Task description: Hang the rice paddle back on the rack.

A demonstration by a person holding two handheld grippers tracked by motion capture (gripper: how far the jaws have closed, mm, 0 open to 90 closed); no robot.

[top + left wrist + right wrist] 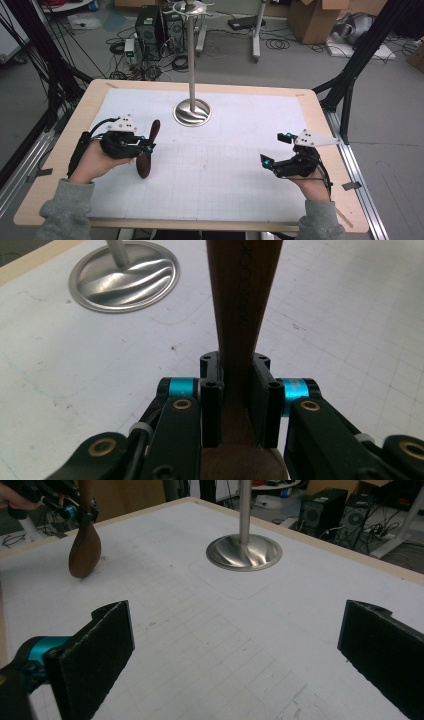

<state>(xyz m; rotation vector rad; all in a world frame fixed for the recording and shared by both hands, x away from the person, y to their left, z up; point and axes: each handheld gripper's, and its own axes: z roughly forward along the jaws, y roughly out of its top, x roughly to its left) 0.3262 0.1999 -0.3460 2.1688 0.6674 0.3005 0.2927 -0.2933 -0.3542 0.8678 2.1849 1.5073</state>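
1. A wooden-edged table (65,150) carries a white gridded sheet (220,170); behind it, on a grey floor, stand computer towers (150,25), cables and cardboard boxes (312,17).
2. The high view takes in the whole table, both grey sleeves and the full height of the metal stand (192,60), whose pole rises from a round shiny base at the far middle of the sheet.
3. The left gripper view brings out what the high view cannot: the pads pressed flat on both sides of the handle, with lettering stamped along the wood.
4. The right gripper view shows the spoon's bowl hanging down at the far left, its tip at or just above the sheet; contact is not clear.
5. Count: one wooden spoon (148,150), one stand, two grippers, two hands.
6. The spoon is dark brown, with a slim flat handle widening to an oval bowl; it is held near-upright at the left of the sheet.
7. The left gripper (148,148) is clamped on the spoon's handle.
8. The right gripper (276,149) has its jaws spread wide with nothing between them, at the right of the sheet.
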